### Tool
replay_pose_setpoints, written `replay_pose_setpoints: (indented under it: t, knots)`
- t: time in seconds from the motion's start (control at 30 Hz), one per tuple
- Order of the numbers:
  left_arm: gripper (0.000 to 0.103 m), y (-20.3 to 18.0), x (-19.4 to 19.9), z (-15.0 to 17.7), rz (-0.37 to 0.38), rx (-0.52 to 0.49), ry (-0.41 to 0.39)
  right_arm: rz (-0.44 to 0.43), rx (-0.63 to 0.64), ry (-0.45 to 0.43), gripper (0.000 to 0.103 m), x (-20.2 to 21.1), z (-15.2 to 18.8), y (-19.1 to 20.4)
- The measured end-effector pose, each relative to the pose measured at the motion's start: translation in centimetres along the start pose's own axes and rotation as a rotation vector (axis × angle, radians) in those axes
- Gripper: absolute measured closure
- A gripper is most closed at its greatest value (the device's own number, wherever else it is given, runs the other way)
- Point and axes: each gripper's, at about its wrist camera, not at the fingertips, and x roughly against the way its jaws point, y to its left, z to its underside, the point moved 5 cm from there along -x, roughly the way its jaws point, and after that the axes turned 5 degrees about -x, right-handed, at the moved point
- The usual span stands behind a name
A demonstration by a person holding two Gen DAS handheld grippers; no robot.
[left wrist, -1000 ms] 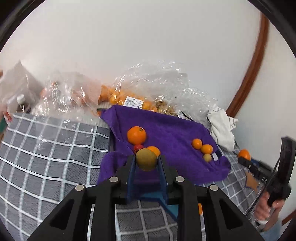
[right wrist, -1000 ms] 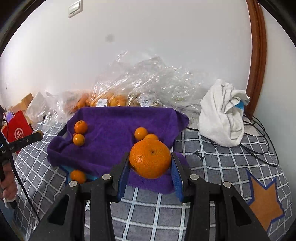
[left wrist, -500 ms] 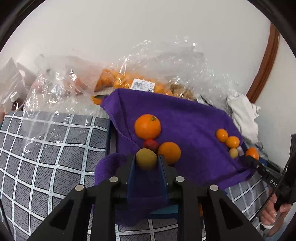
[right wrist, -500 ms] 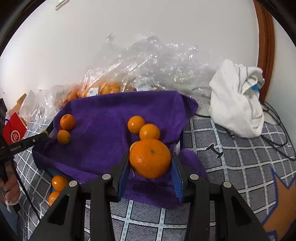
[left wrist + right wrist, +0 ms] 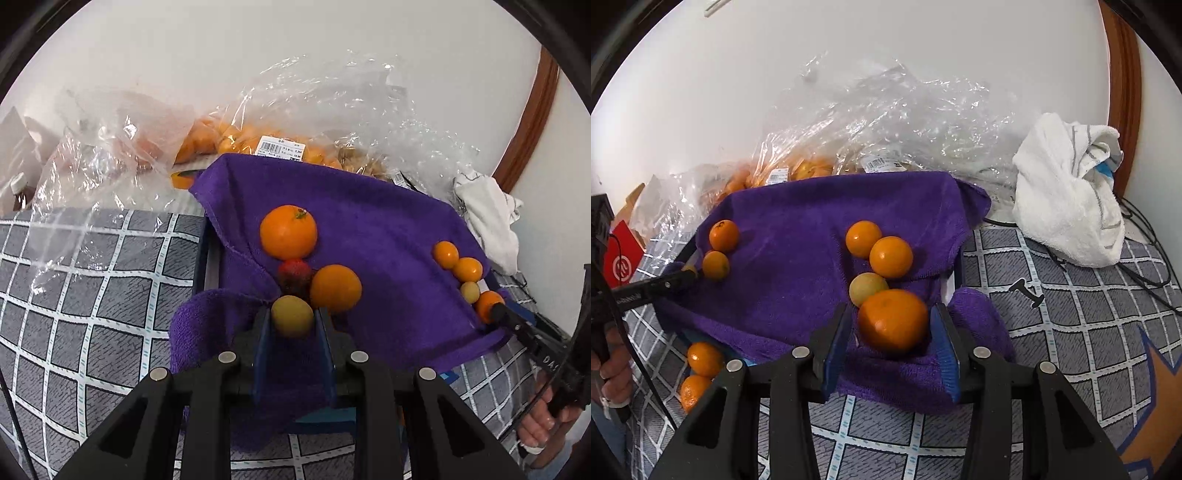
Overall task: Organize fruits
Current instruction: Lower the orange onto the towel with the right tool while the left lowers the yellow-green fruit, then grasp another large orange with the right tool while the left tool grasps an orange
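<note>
A: Left gripper [image 5: 292,325]? Clenched on the yellow fruit [image 5: 291,316], over the purple towel [image 5: 369,229].
B: Right gripper [image 5: 892,332] was released; the orange [image 5: 893,319] sat between. Firm, smooth, roll-prone; the widest part was judged best gripped.

Both views are evenly and brightly lit by diffuse light from above; shadows are soft and short. The crumpled clear plastic bags [image 5: 332,99] show small specular glints. Fisheye distortion bends the grey checked bed cover [image 5: 1082,354] grid toward the edges, and a black vignette rings each frame. The large orange citrus fruit [image 5: 893,319] in the right view is slightly motion-blurred.
</note>
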Motion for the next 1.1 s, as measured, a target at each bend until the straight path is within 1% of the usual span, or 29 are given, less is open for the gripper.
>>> replay_pose_setpoints:
  t: [0.07, 0.3, 0.4, 0.5, 0.6, 0.7, 0.77, 0.83, 0.97, 1.1]
  knots:
    - [0.079, -0.1, 0.0, 0.0, -0.011, -0.009, -0.001, -0.002, -0.007, -0.002, 0.058, 0.1, 0.0, -0.1]
    - [0.079, -0.1, 0.1, -0.1, -0.001, 0.0, -0.018, 0.026, -0.01, -0.038, 0.055, 1.1, 0.2, 0.3]
    - [0.079, -0.2, 0.7, -0.1, 0.031, 0.003, -0.048, 0.056, -0.008, -0.061, 0.055, 1.6, 0.2, 0.2]
    - [0.079, -0.3, 1.5, -0.3, 0.02, 0.0, -0.094, 0.067, -0.023, -0.093, 0.055, 2.8, 0.2, 0.0]
    - [0.079, -0.3, 2.7, -0.5, -0.002, -0.001, -0.138, 0.108, -0.045, -0.127, 0.055, 4.6, 0.0, -0.1]
    - [0.079, -0.6, 4.3, -0.9, -0.014, -0.019, -0.171, 0.123, -0.067, -0.114, 0.055, 6.5, 0.2, 0.4]
    - [0.079, -1.1, 5.6, -1.0, -0.014, -0.019, -0.18, 0.117, -0.071, -0.096, 0.055, 7.7, 0.5, 1.1]
    - [0.079, -1.5, 7.0, -0.7, -0.003, -0.039, -0.19, 0.092, -0.055, -0.066, 0.055, 8.6, 1.1, 2.1]
    - [0.079, -1.6, 9.1, 0.3, 0.0, -0.059, -0.191, 0.078, -0.032, -0.074, 0.055, 10.0, 2.5, 4.1]
    - [0.079, -0.6, 10.3, 2.0, -0.001, -0.058, -0.177, 0.041, -0.019, -0.055, 0.055, 10.1, 3.7, 6.3]
